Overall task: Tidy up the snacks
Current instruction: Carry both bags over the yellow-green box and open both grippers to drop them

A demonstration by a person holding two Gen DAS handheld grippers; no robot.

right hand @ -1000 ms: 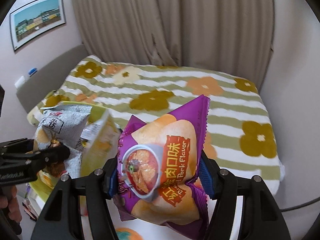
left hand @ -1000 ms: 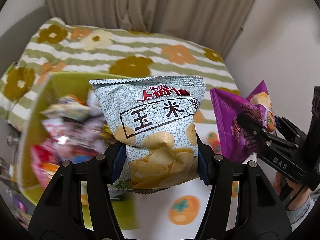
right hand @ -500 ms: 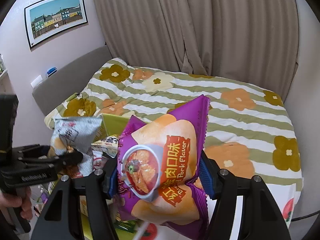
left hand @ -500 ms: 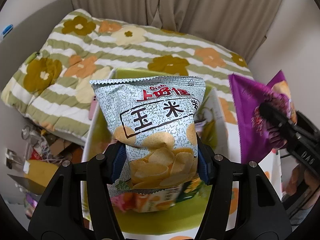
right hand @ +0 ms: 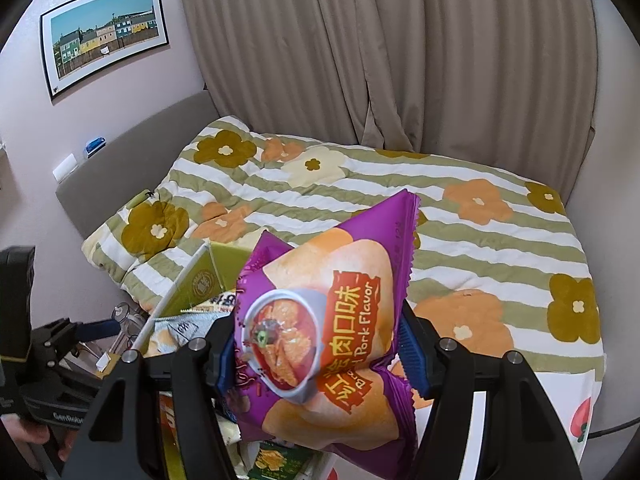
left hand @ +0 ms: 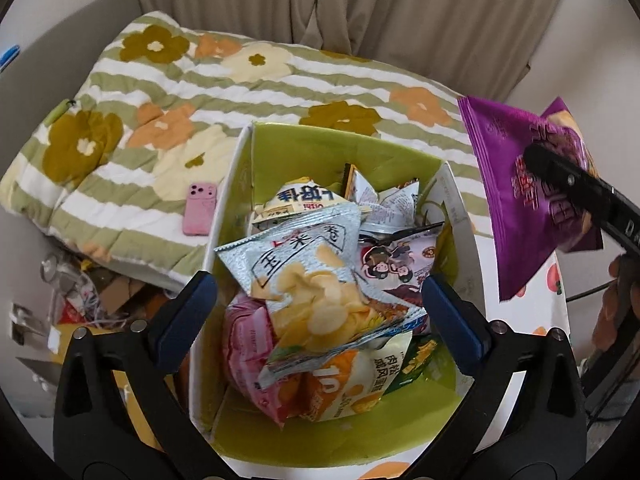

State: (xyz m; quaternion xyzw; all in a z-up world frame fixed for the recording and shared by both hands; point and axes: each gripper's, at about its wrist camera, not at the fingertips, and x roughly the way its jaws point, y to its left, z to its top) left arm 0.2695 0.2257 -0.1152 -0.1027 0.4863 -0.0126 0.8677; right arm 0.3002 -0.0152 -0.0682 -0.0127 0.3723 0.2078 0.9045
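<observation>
Behind everything we've got a flowery striped quilt (left hand: 248, 80) on the bed, with a pink phone (left hand: 199, 209) lying just left of the green box (left hand: 332, 152). Our left gripper (left hand: 316, 316) hangs right over that box, fingers spread wide and holding nothing; the silver chip bag (left hand: 316, 280) sits on top of the snack pile inside. Our right gripper (right hand: 316, 360) is up off to the box's right, squeezing the purple chip bag (right hand: 332, 312) tight.

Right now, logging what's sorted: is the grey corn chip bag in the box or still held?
In the box. The grey chip bag lies atop other snacks inside the green box, between the open left gripper fingers, untouched.
</observation>
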